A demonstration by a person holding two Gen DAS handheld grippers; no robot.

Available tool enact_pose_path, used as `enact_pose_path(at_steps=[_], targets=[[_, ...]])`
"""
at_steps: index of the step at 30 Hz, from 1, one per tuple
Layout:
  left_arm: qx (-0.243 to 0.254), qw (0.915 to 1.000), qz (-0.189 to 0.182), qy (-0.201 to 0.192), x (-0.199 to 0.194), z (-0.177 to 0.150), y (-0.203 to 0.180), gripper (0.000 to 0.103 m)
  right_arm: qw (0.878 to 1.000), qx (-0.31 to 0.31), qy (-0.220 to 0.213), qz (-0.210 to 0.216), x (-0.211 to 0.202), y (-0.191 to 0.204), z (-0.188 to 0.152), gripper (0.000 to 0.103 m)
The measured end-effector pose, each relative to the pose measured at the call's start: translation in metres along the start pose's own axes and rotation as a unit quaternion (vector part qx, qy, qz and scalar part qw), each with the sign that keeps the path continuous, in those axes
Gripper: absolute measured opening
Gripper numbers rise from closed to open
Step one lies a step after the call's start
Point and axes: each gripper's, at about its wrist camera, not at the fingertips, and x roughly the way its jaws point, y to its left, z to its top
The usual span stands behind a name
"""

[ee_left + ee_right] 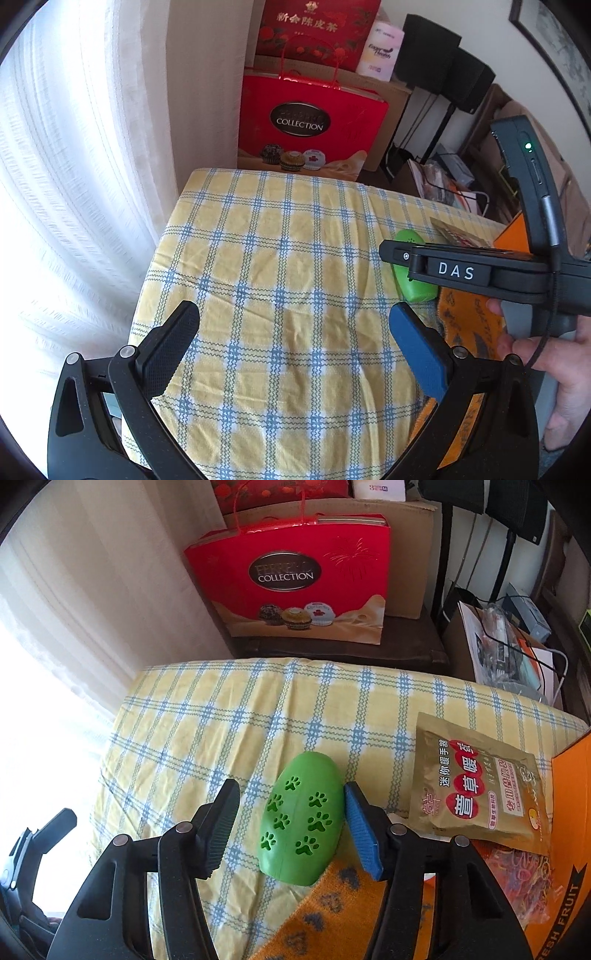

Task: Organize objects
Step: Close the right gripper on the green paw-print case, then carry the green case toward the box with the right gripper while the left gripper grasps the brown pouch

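A green oval case with paw-print cutouts (303, 818) lies on the checked yellow tablecloth (258, 716), its near end on an orange paw-print cloth (332, 919). My right gripper (291, 830) is open with its fingers on either side of the green case; the blue pad is close to its right side. A gold foil pouch (476, 786) lies to the right. In the left wrist view my left gripper (295, 339) is open and empty above the bare cloth, left of the green case (410, 273), which the right gripper's body partly hides.
An orange cardboard box (569, 812) stands at the right edge, with a bag of coloured rubber bands (524, 871) beside it. A red gift bag (295, 579) and cartons stand behind the table. A white curtain (74, 184) hangs on the left. Clutter lies at the back right.
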Motion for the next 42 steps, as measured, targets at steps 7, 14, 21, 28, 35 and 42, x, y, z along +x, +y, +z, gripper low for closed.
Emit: enact_pose_path(at_steps=[7, 14, 21, 28, 35, 42], targets=[[-0.003, 1.0, -0.004, 0.0, -0.003, 0.0, 0.0, 0.103, 0.998, -0.041, -0.002, -0.038, 0.008, 0.015, -0.007, 0.044], [0.0, 0.9999, -0.013, 0.003, -0.006, -0.001, -0.006, 0.103, 0.999, -0.032, -0.011, 0.005, -0.007, 0.013, -0.009, 0.044], [0.004, 0.9994, -0.035, 0.003, -0.014, 0.001, -0.021, 0.103, 0.998, -0.017, -0.042, 0.042, -0.055, 0.001, -0.012, 0.044], [0.022, 0.9984, -0.053, 0.004, -0.02, 0.003, -0.046, 0.103, 0.995, -0.005, -0.08, 0.054, -0.112, -0.024, -0.021, 0.044], [0.034, 0.9959, -0.083, 0.013, -0.017, 0.015, -0.077, 0.103, 0.993, 0.006, -0.107, 0.049, -0.159, -0.053, -0.036, 0.044], [0.005, 0.9894, -0.133, 0.059, 0.019, 0.051, -0.096, 0.103, 0.992, 0.004, -0.121, 0.042, -0.189, -0.072, -0.053, 0.044]])
